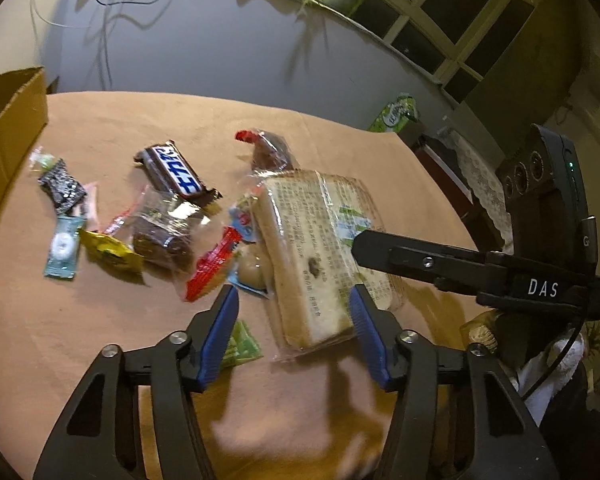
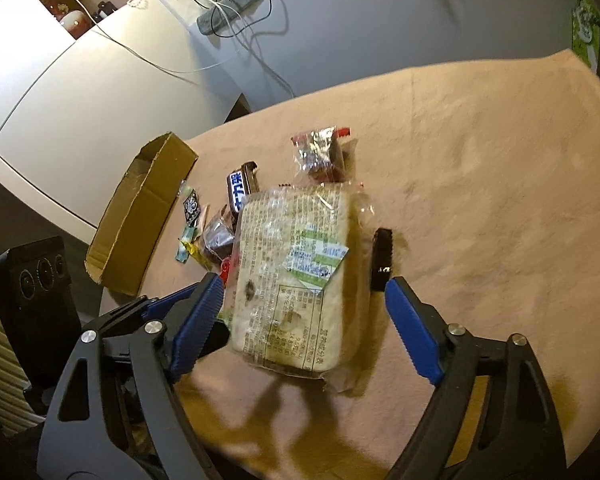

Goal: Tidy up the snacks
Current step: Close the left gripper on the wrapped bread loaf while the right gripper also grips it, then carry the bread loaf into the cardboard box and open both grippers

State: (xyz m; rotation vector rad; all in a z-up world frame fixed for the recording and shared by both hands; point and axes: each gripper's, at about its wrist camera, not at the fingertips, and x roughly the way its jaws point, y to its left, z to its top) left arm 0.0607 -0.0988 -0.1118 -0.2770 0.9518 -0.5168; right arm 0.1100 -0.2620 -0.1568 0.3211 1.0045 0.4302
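A wrapped slab of sliced bread (image 1: 312, 248) (image 2: 292, 276) lies on the tan tablecloth (image 1: 80, 340). My left gripper (image 1: 292, 320) straddles its near end. The right blue pad (image 1: 366, 332) is against the wrapper and the left pad (image 1: 220, 328) stands clear, so it is open. My right gripper (image 2: 304, 308) also straddles the bread, open, with a gap at its right pad (image 2: 412, 332). One black finger (image 1: 400, 256) of the right gripper reaches over the bread from the right. Loose snacks lie left of the bread, among them a brown chocolate bar (image 1: 176, 174) (image 2: 240, 188).
An open cardboard box (image 2: 140, 216) (image 1: 8, 128) stands at the table's left edge. Small packets lie between it and the bread: a brown cake in clear wrap (image 1: 164, 240), a yellow one (image 1: 110, 254), a teal one (image 1: 62, 248), a red-tipped one (image 1: 268, 148). Cables (image 2: 256, 28) lie on the floor beyond the table.
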